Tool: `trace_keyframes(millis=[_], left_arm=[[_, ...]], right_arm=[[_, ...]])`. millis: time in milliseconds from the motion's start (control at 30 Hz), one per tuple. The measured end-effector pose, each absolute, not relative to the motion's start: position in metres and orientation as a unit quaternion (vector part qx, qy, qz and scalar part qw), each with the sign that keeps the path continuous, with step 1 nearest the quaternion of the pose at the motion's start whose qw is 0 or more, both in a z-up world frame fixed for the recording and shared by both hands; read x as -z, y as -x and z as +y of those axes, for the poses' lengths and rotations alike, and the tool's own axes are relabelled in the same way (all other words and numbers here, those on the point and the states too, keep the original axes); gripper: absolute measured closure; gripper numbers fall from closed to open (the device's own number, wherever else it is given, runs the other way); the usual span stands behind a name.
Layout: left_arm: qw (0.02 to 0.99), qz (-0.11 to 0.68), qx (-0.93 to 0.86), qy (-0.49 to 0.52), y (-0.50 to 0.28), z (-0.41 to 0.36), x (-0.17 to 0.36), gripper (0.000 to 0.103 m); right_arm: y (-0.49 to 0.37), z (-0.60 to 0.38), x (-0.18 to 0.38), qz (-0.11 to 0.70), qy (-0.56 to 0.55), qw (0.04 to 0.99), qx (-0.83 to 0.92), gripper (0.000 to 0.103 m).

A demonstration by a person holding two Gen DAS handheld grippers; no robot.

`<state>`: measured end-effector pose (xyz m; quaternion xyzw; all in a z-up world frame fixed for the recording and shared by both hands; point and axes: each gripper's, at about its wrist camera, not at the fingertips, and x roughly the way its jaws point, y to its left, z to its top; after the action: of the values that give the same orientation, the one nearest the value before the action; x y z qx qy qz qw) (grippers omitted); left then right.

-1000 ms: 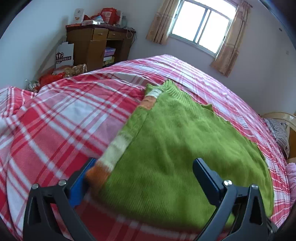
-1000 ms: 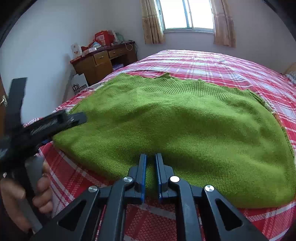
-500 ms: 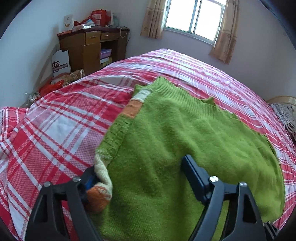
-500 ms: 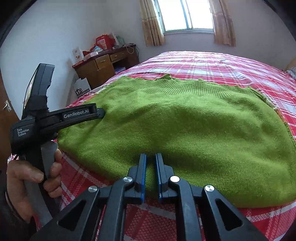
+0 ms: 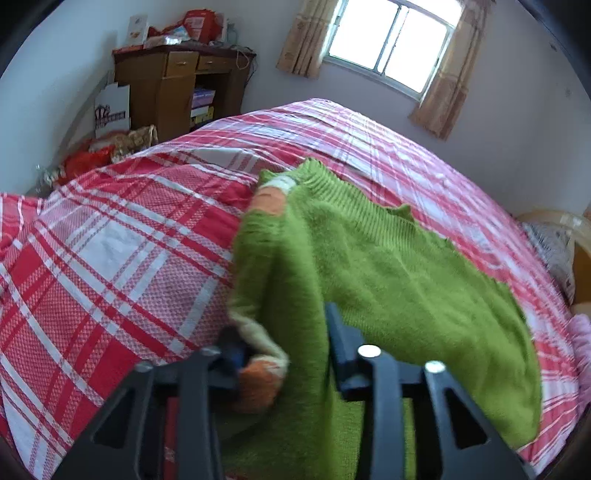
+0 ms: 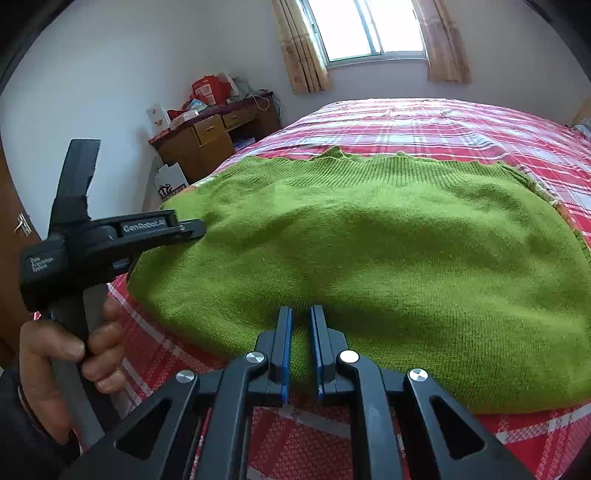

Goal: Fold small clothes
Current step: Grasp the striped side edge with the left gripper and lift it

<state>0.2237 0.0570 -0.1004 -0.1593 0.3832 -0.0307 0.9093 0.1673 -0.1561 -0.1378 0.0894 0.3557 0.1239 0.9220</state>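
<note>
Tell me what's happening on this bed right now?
A person with a handheld gripper in each hand is folding a green sweater spread on a red plaid bed. The left gripper has just been closing on the sweater's bunched striped sleeve edge. The right gripper is clamped on the near hem. No fold is made yet.

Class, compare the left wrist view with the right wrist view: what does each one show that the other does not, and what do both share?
Only the left wrist view shows the sweater's orange and cream cuff bunched between the left gripper jaws, which have just been closing. Only the right wrist view shows a hand on the left gripper's handle, and the right gripper pinching the hem. Both show the green sweater, plaid bedspread, wooden desk and window.
</note>
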Motion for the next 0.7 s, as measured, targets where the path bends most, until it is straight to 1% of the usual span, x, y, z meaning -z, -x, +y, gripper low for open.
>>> trace_keyframes(millis=[100,167,233,300,333,400,500,600,667,700], left_arm=[[0.899,0.385,0.041,0.204,-0.223,0.067,0.101,0.073],[0.894,0.387,0.044,0.221,-0.223,0.072,0.104,0.072],[0.887,0.391,0.042,0.24,-0.222,0.079,0.11,0.059],[0.879,0.388,0.058,0.272,-0.219,0.088,0.115,0.057],[0.875,0.387,0.063,0.283,-0.217,0.092,0.115,0.054],[0.866,0.38,0.073,0.316,-0.21,0.101,0.118,0.052],[0.854,0.365,0.077,0.361,-0.203,0.111,0.124,0.052],[0.855,0.362,0.072,0.363,-0.206,0.109,0.124,0.051],[0.862,0.365,0.066,0.347,-0.21,0.103,0.121,0.057],[0.867,0.37,0.06,0.327,-0.214,0.099,0.118,0.068]], right_arm=[[-0.168,-0.157,0.138,0.356,-0.091,0.922,-0.125,0.093],[-0.168,-0.158,0.138,0.356,-0.094,0.921,-0.127,0.093],[-0.169,-0.16,0.139,0.356,-0.099,0.92,-0.13,0.093],[-0.169,-0.161,0.14,0.355,-0.103,0.92,-0.132,0.093],[-0.169,-0.162,0.14,0.355,-0.104,0.919,-0.132,0.093],[-0.17,-0.163,0.14,0.355,-0.106,0.919,-0.133,0.093],[-0.171,-0.164,0.141,0.355,-0.108,0.919,-0.135,0.093],[-0.172,-0.165,0.141,0.355,-0.109,0.918,-0.136,0.093],[-0.172,-0.165,0.141,0.355,-0.11,0.918,-0.136,0.093],[-0.172,-0.166,0.141,0.355,-0.11,0.918,-0.137,0.093]])
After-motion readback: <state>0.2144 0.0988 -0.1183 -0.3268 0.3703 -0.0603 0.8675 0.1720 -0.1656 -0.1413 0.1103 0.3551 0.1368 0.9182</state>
